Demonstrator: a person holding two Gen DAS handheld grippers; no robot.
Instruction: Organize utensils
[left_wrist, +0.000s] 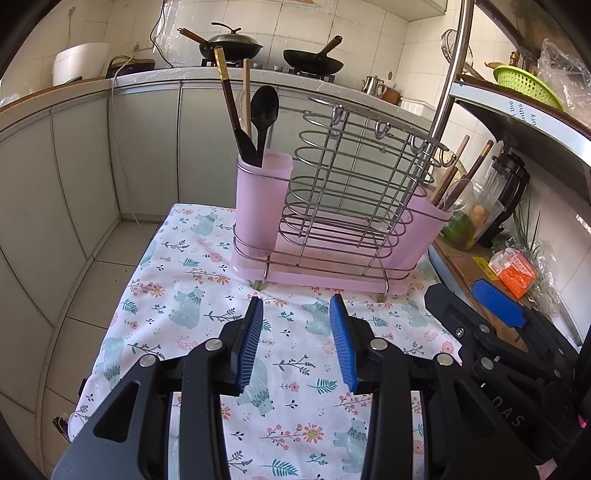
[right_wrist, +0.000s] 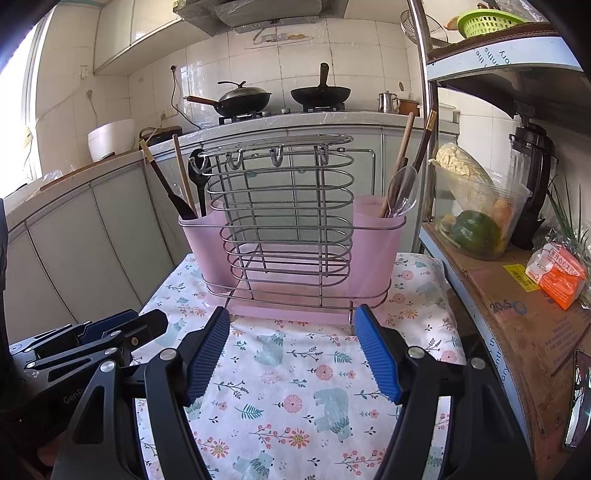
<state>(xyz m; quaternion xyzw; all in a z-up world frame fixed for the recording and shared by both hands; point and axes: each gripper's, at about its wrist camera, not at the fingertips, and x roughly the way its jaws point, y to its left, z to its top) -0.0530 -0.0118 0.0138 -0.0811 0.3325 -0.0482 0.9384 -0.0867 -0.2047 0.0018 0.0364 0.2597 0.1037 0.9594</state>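
A small table under a white cloth printed with flowers and pale blue bears (right_wrist: 295, 398) is standing in a tiled kitchen, with two black woks (right_wrist: 243, 99) sitting on the stove along the back counter at the top of both views. Centre frame, a chrome wire utensil rack with pink plastic cups and drip tray (right_wrist: 291, 236) is resting on the cloth. A black plastic spoon (left_wrist: 263, 110) and dark chopsticks (left_wrist: 232, 107) are standing in its left cup; a clear plastic spoon (right_wrist: 404, 192) and wooden chopsticks (right_wrist: 400, 162) are leaning in its right one. The left gripper (left_wrist: 296, 345) and right gripper (right_wrist: 291, 354) are hovering low in frame just before the rack, both spread wide and holding nothing.
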